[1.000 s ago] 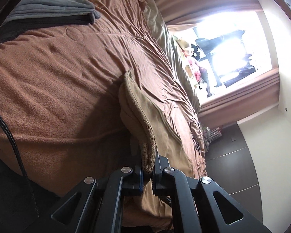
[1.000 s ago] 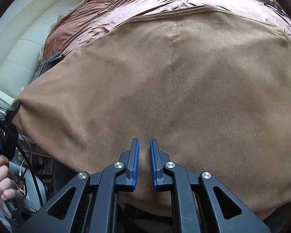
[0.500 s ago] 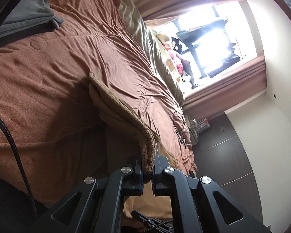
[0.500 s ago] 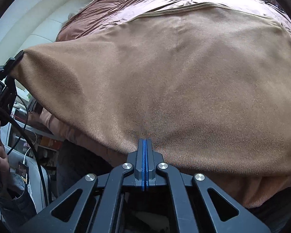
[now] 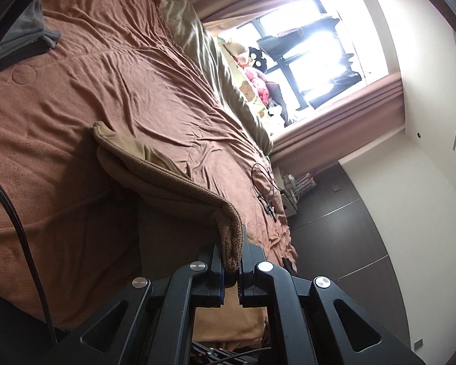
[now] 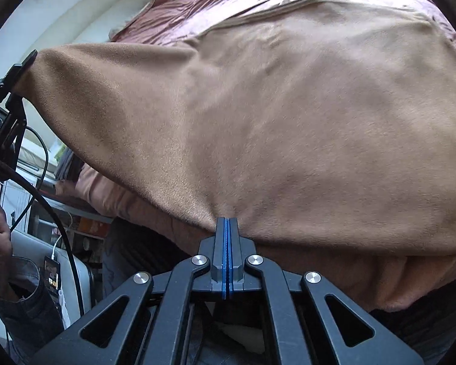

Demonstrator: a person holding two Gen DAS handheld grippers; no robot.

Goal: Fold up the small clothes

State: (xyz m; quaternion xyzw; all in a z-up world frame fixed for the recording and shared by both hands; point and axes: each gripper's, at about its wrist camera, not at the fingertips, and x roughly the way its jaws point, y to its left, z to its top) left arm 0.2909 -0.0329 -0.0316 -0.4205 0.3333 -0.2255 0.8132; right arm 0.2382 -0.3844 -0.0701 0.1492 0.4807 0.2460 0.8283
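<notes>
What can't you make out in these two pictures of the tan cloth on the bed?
- What garment the tan cloth is: right wrist view, it overfills the frame.
- Whether the right gripper pinches its edge: shut pads hide it.
- Window-sill toys: left wrist view, small, glare-washed.
- Grey folded pile: cut off by the lens edge.

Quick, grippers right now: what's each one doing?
Left gripper: shut on a corner of the tan cloth.
Right gripper: shut on the tan cloth's near edge.

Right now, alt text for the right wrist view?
The right gripper is shut on the near edge of a tan fleece cloth spread over a brown bed. At far left, the left gripper lifts the cloth's corner.
</notes>
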